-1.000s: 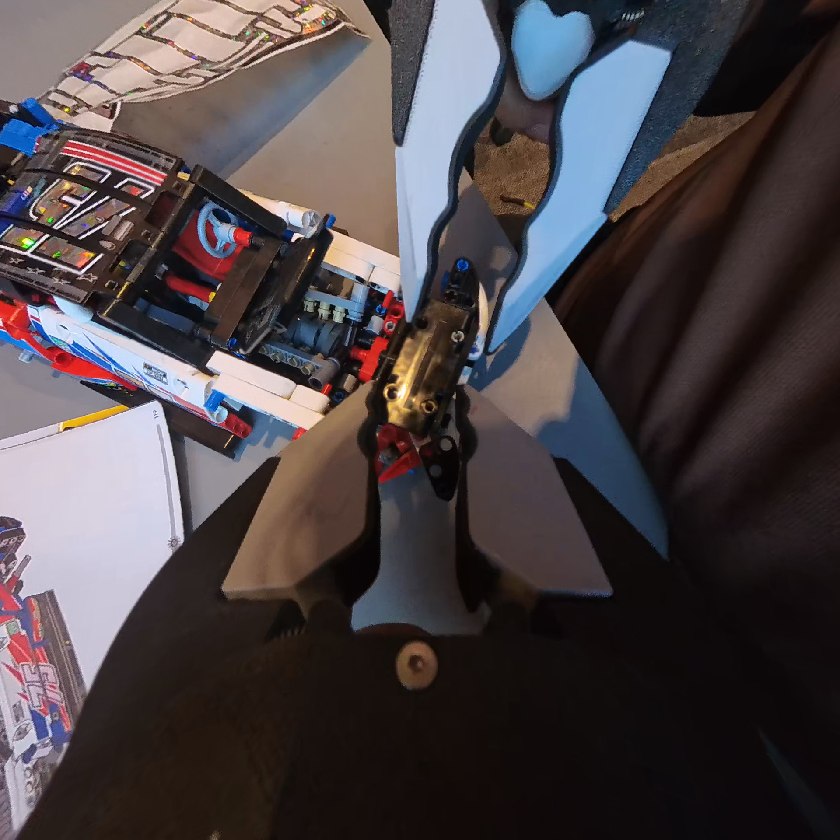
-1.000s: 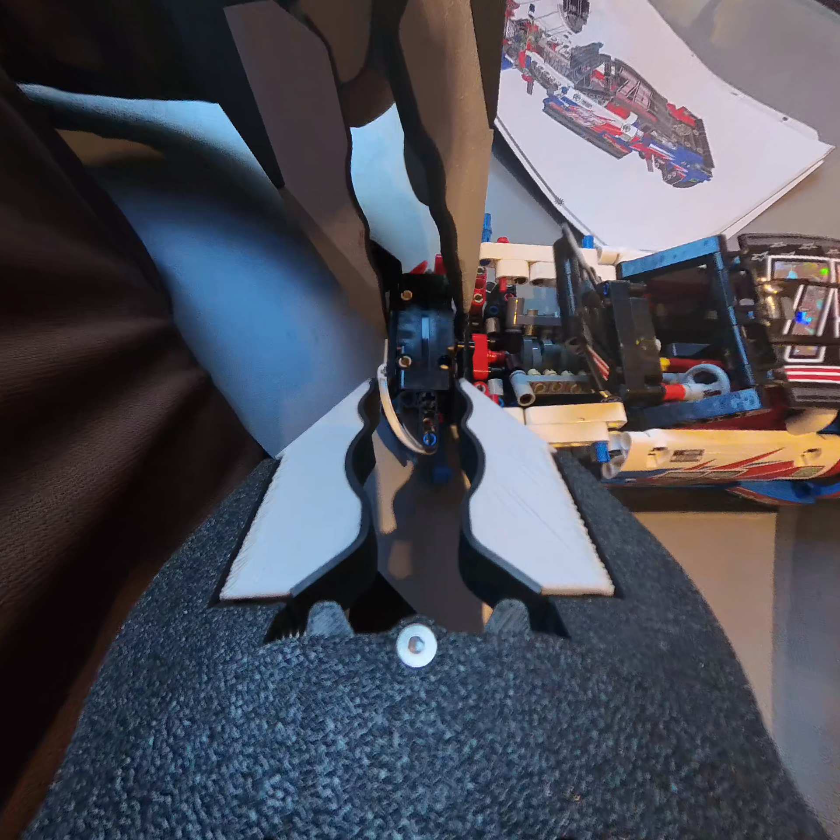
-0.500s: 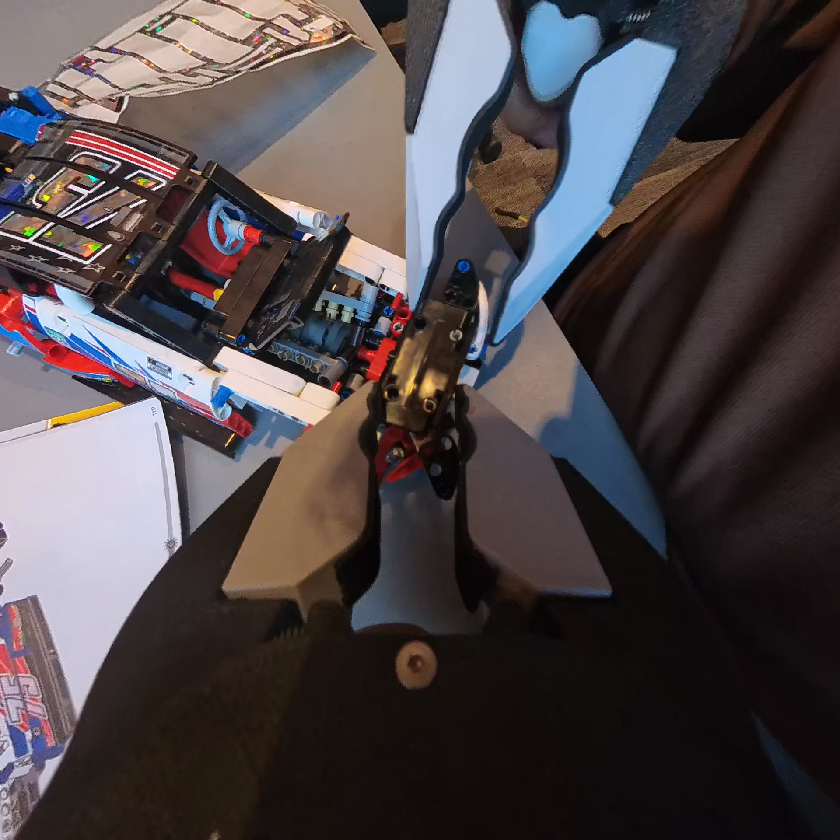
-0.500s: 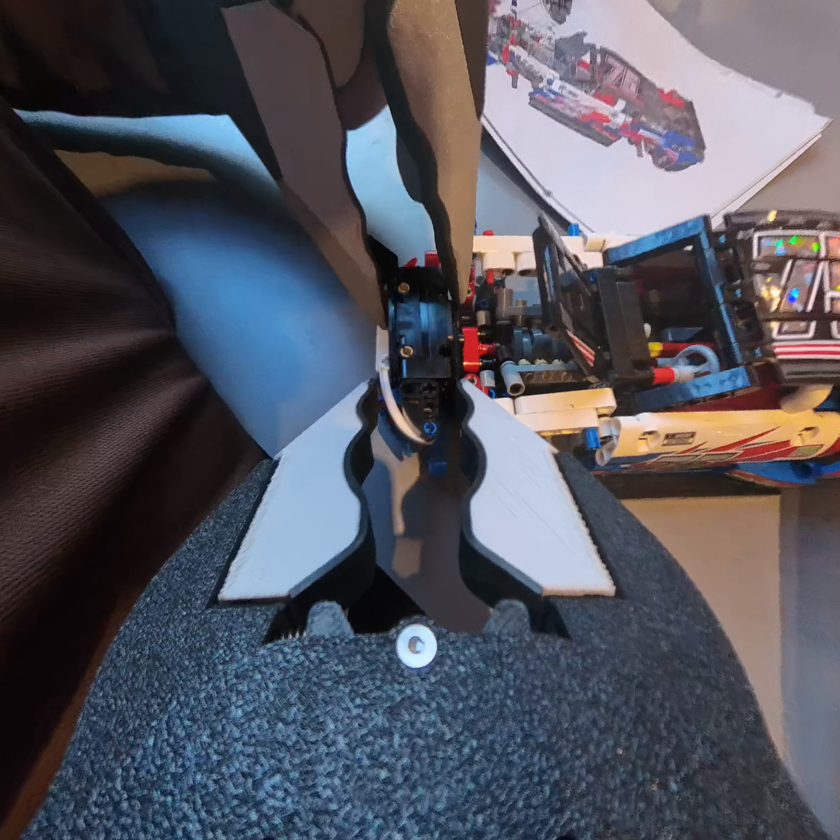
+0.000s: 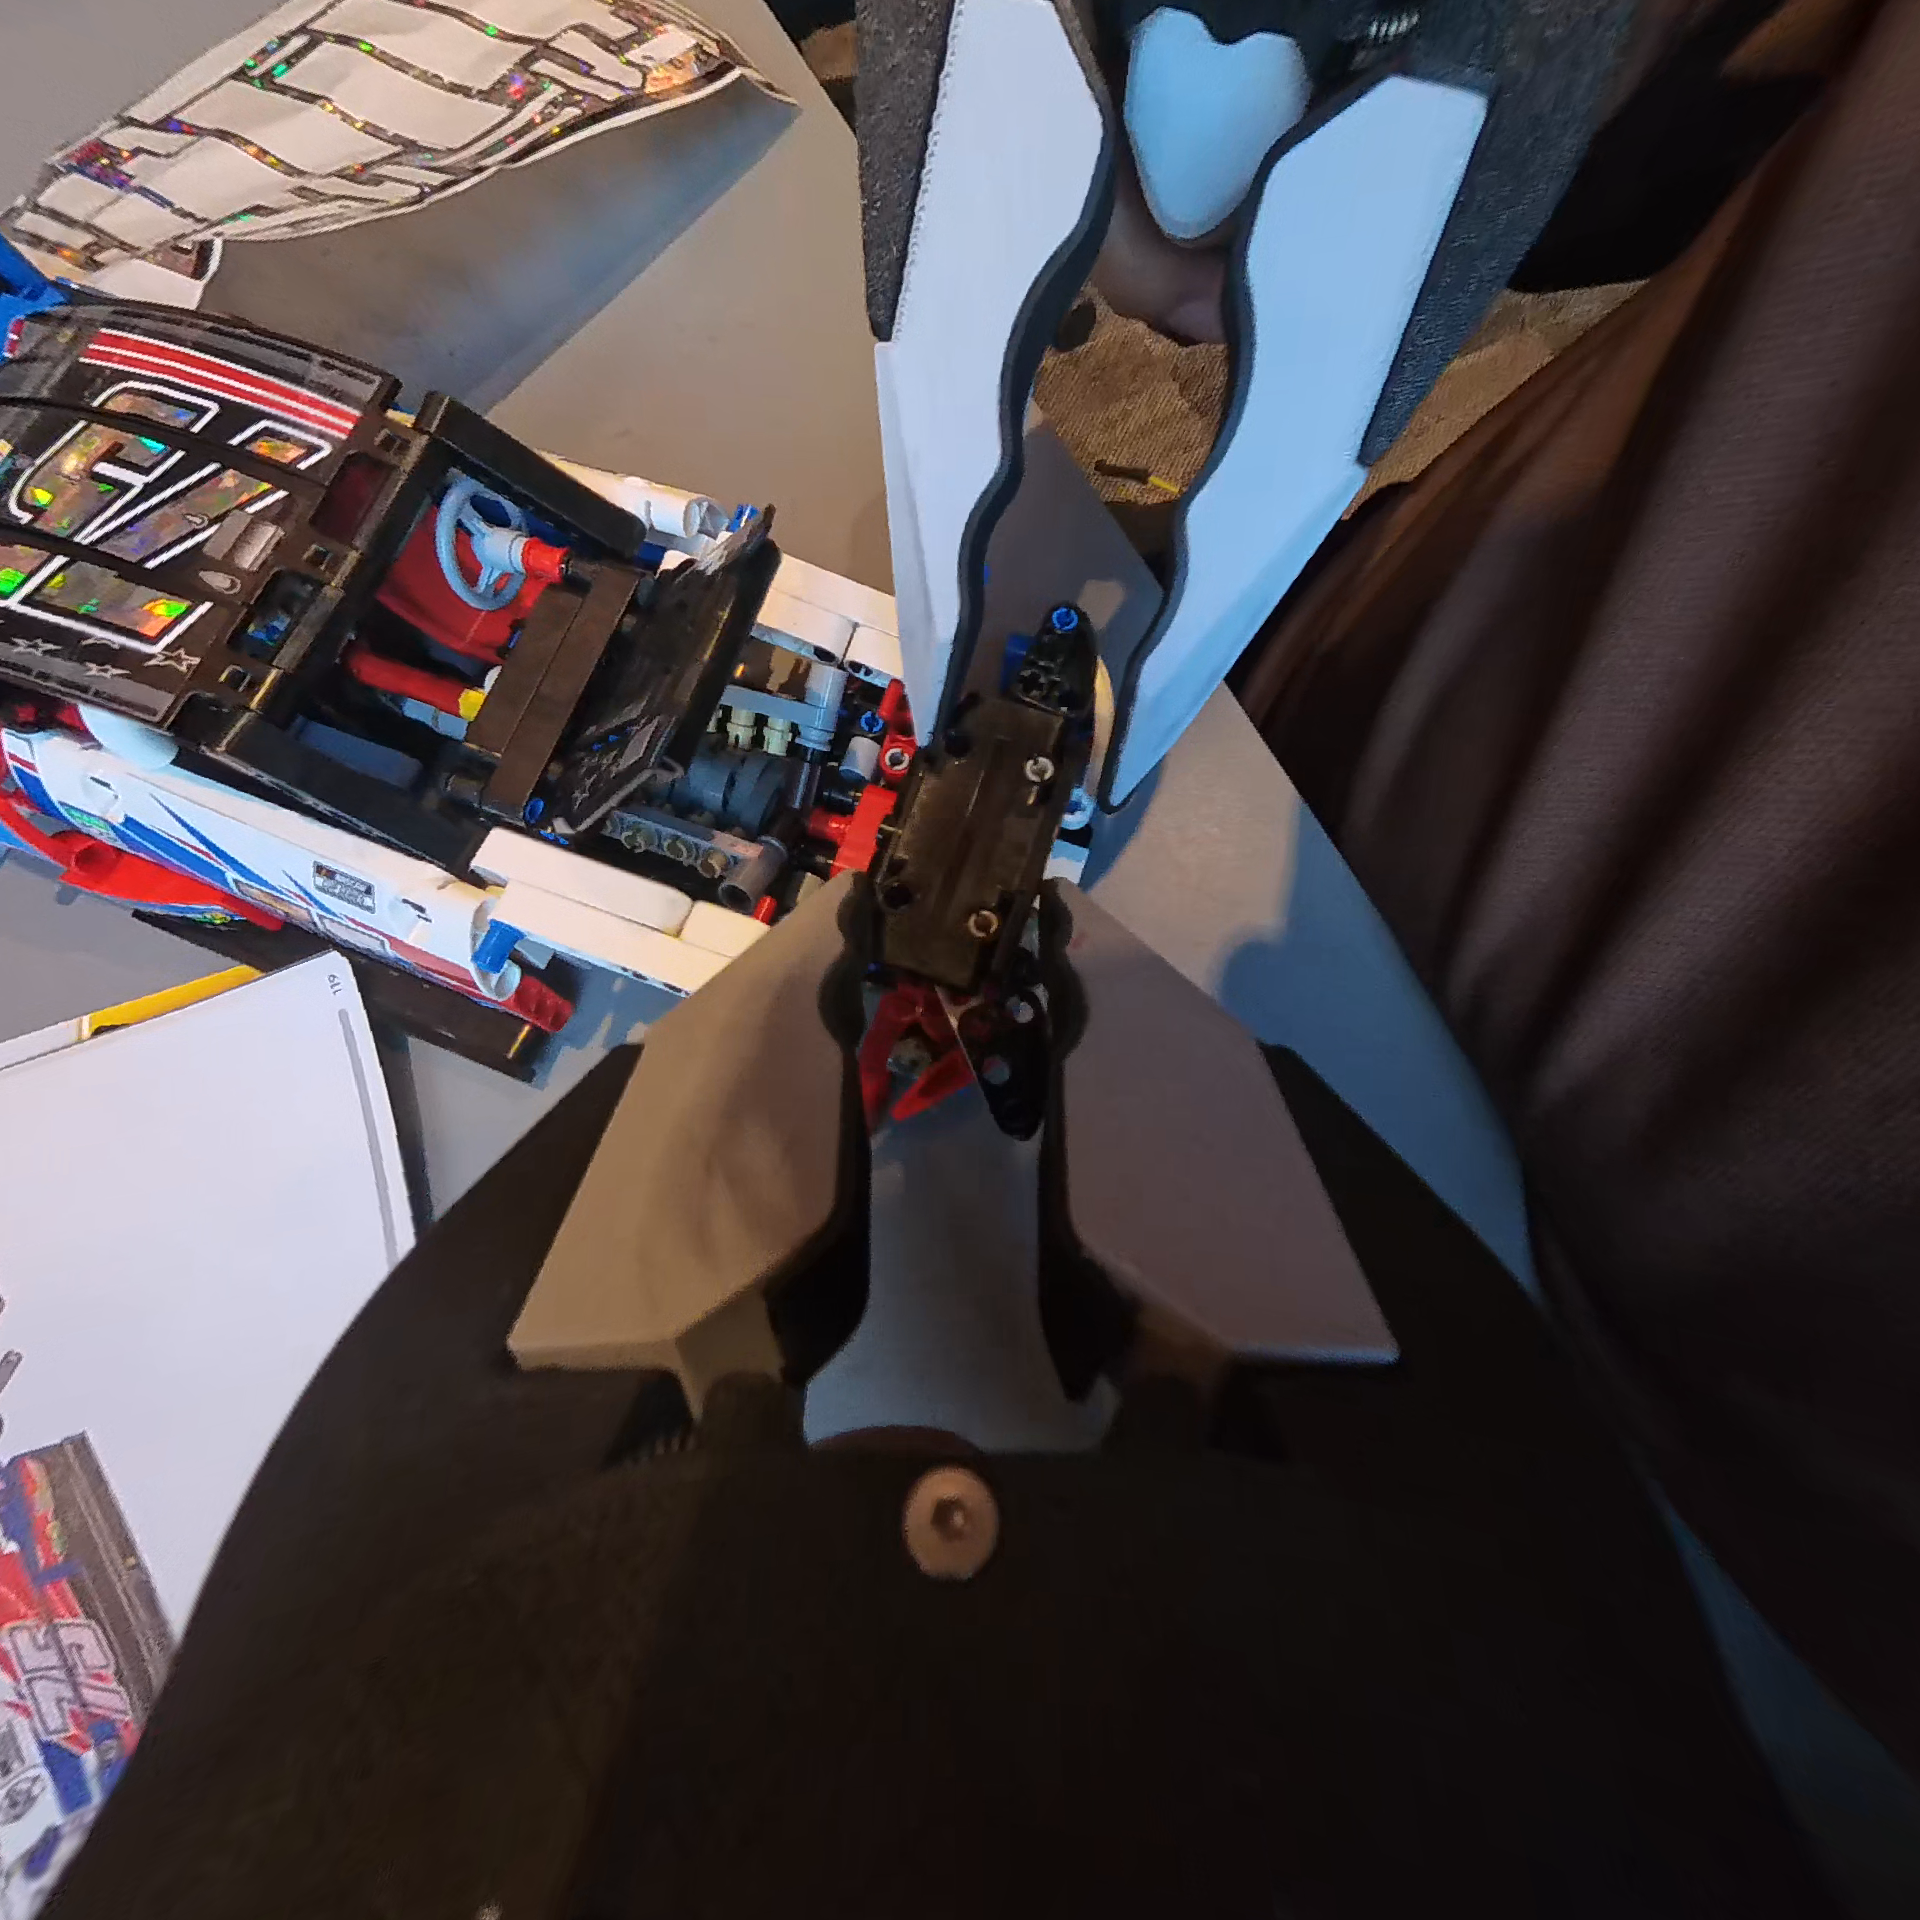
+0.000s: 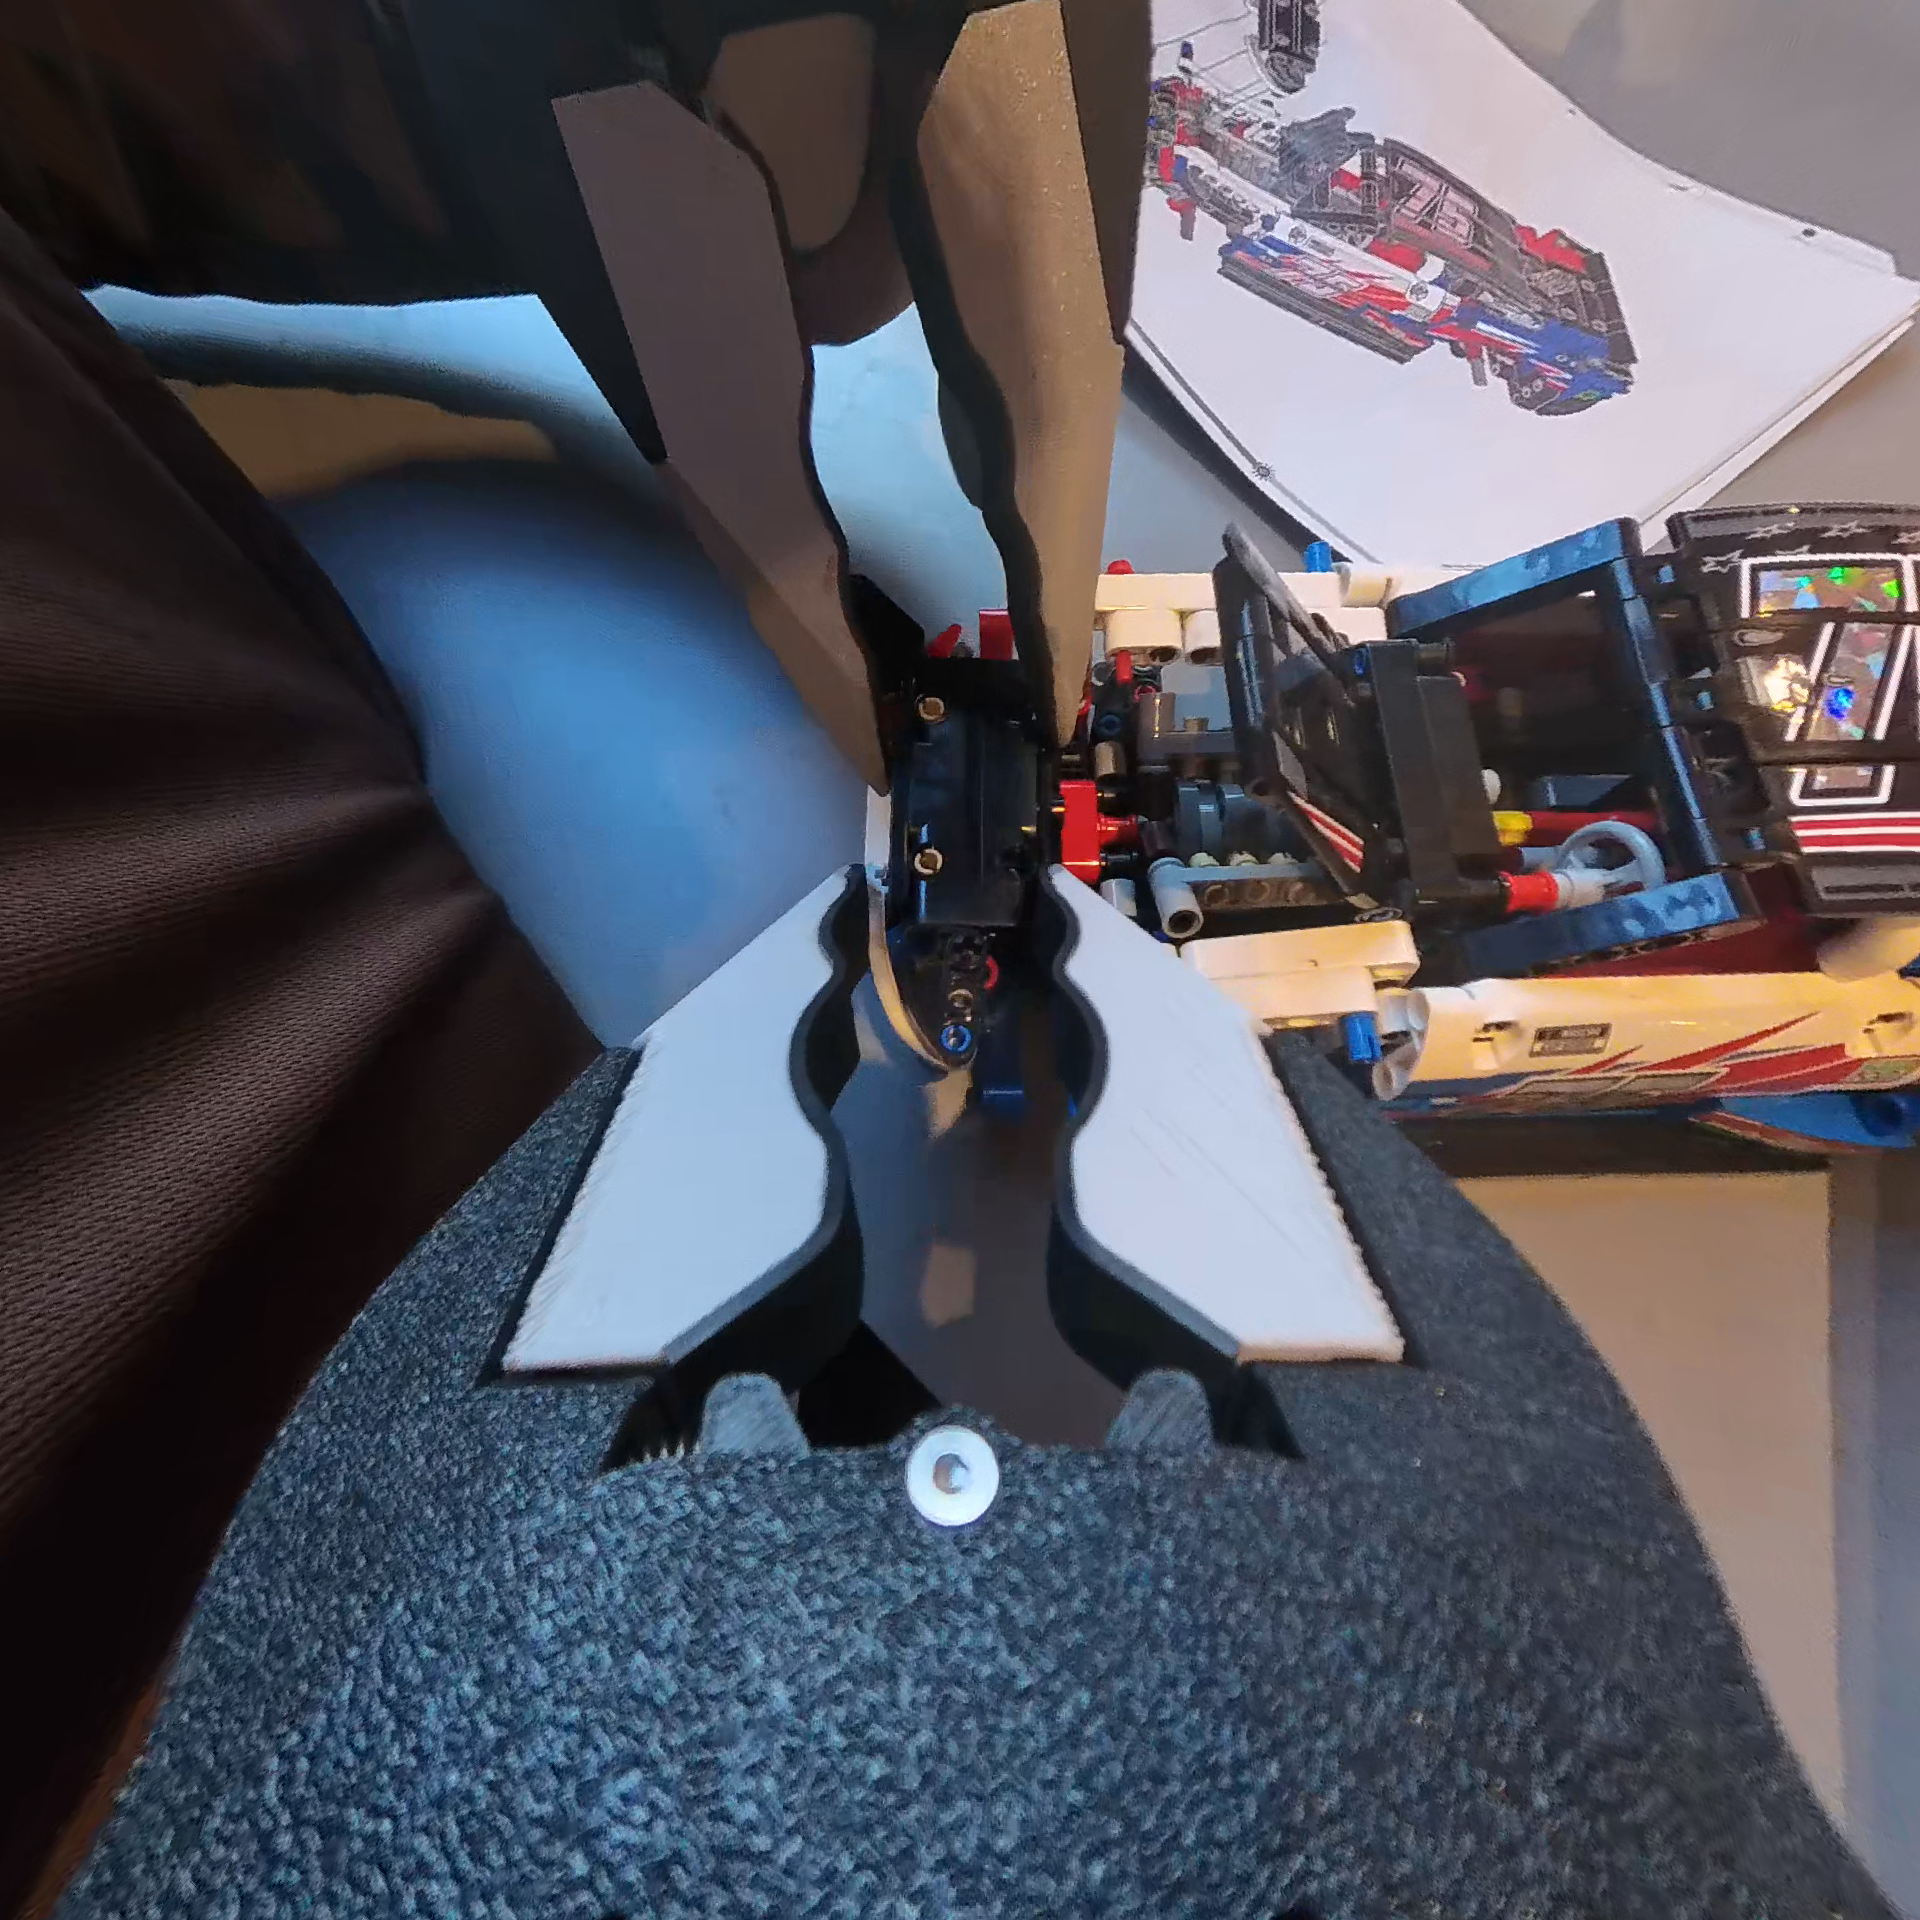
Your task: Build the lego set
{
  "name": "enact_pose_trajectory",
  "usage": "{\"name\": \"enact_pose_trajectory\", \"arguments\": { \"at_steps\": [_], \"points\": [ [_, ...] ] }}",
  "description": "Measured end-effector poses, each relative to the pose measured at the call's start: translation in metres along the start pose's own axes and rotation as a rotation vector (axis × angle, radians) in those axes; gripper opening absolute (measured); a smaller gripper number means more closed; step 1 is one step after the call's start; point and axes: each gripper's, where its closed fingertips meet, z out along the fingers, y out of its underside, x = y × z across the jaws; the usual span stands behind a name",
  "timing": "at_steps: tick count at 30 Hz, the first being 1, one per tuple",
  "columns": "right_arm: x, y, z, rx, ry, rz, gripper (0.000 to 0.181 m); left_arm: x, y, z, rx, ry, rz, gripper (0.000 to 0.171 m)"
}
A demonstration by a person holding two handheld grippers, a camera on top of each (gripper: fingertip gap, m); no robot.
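Note:
A black Lego sub-assembly with red and blue pins is held between both grippers at the table corner. My left gripper, with grey fingers, is shut on its near end. My right gripper, with white fingers, is shut on the same sub-assembly from the opposite side. Each gripper shows in the other's view, the right one and the left one. The piece sits right against the open mechanical end of the Lego race car, also seen in the right wrist view. I cannot tell if they are joined.
An open instruction booklet lies beside the car and also shows in the right wrist view. A holographic sticker sheet lies beyond the car. The grey table ends at a corner by the grippers. A person's dark clothing is close. The grippers are tip to tip, or close to it.
Both grippers keep their hold on the black sub-assembly. The views have shifted a little, and the car's open end now sits slightly closer to the held piece.

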Motion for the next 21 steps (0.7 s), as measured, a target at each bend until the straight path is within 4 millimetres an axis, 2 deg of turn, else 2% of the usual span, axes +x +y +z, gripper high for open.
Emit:
{"name": "enact_pose_trajectory", "arguments": {
  "at_steps": [21],
  "points": [
    [-0.0007, -0.0016, 0.0009, -0.006, -0.06, 0.07, 0.03, -0.0012, 0.0007, -0.0024, 0.048, 0.031, -0.032, 0.029]
  ]
}}
